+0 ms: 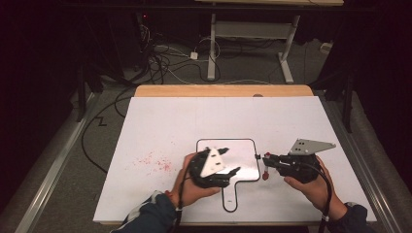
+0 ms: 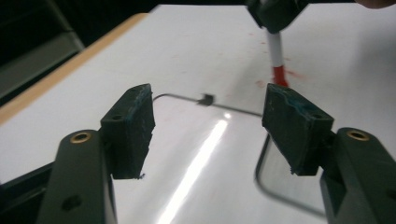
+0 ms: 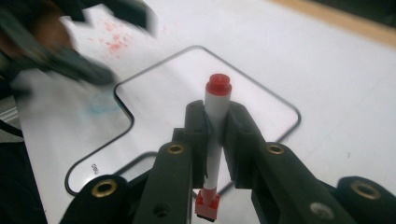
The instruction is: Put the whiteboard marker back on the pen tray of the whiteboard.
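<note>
A: The right tongs [image 3: 212, 140] are clamped on a red-and-white marker [image 3: 215, 126], gripping it around the middle of its barrel. The left tongs [image 2: 208, 135] stand apart with nothing between their pads, hovering over the small whiteboard [image 1: 243, 162] with the dark rim.

B: Where is the marker relative to the board?

A: In the high view it hangs just off the board's right edge, above the white table [image 1: 160, 126], its red tip [image 1: 265, 175] close to the surface. Its long axis runs nearly upright: one red end up, the other down toward the table.

B: So how should the next bit go?

A: I judge the pen needs carrying left onto the board. Keep the barrel steep, hold the squeeze firm so it doesn't slide, and lower gently. The free tongs could steady the board's handle [image 1: 230, 199]. There is red speckling [image 1: 154, 161] on the table already, so stay inside the rim.
</note>
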`<action>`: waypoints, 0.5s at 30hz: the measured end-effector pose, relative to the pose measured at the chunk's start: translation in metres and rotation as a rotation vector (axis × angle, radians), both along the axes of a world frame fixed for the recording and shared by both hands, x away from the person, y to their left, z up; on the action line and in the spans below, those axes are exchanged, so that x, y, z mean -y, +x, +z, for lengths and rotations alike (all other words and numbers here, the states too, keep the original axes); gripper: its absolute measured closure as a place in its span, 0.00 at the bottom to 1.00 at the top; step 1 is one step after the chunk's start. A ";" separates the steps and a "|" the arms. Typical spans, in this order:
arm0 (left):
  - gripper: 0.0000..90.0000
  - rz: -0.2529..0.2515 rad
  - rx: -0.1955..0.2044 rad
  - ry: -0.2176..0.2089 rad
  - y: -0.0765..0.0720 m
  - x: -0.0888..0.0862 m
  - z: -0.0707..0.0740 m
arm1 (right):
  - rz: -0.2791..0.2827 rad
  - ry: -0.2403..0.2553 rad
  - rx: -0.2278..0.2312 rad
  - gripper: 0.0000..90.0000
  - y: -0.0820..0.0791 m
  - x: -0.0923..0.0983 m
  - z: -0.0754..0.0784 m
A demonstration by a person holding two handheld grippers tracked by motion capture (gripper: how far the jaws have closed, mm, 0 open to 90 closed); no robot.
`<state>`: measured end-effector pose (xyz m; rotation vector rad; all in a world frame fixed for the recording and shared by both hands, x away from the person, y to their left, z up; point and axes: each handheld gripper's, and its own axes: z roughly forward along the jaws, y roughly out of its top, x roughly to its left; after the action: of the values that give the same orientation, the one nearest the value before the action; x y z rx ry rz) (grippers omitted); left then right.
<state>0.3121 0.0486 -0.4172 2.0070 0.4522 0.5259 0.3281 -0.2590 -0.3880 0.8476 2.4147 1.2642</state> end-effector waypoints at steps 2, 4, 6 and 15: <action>0.32 0.046 0.002 -0.003 -0.006 -0.026 0.001 | -0.017 -0.004 -0.056 0.90 0.008 0.001 -0.004; 0.32 0.060 0.006 -0.008 -0.008 -0.048 -0.002 | -0.031 0.011 -0.094 0.90 0.016 0.000 -0.009; 0.32 0.144 -0.007 0.007 -0.014 -0.070 -0.010 | -0.032 0.018 -0.127 0.90 0.025 -0.003 -0.015; 0.27 0.351 -0.135 -0.021 -0.014 -0.134 -0.039 | -0.103 0.080 -0.220 0.89 0.065 -0.012 -0.043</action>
<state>0.2977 0.1829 -0.4564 1.9590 0.8995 0.5979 0.3935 -0.2472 -0.4307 1.1745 2.4618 1.2967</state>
